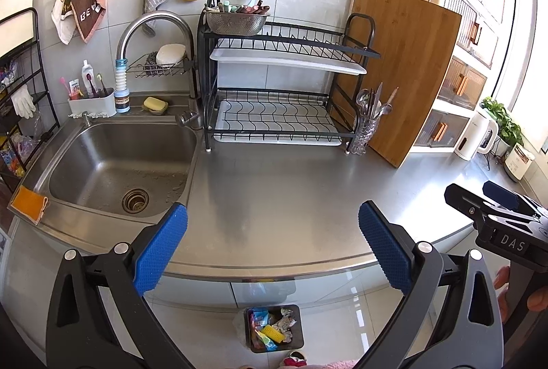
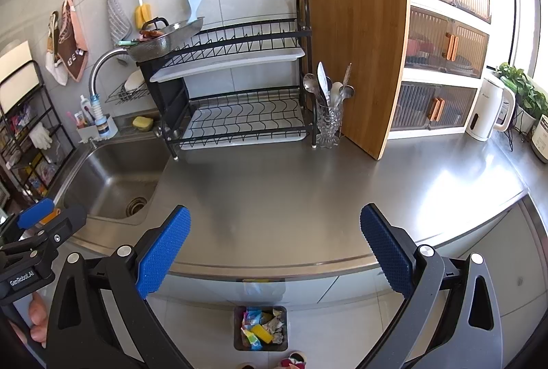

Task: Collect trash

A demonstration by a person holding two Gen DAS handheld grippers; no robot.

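Observation:
A small dark trash bin (image 1: 275, 328) stands on the floor below the counter edge, holding crumpled paper, colourful wrappers and a yellow sponge; it also shows in the right wrist view as the bin (image 2: 261, 328). My left gripper (image 1: 273, 247) hangs open above the counter's front edge, nothing between its blue pads. My right gripper (image 2: 275, 247) is open too, held at the same height. Each gripper appears at the edge of the other's view: the right one (image 1: 493, 208) and the left one (image 2: 41, 221).
The steel counter (image 1: 291, 197) runs from a sink (image 1: 116, 170) on the left to a white kettle (image 1: 476, 136) on the right. A black dish rack (image 1: 284, 88), a cutlery glass (image 1: 368, 125) and a bamboo cutting board (image 1: 400, 71) stand at the back. An orange cloth (image 1: 29, 203) lies on the sink's rim.

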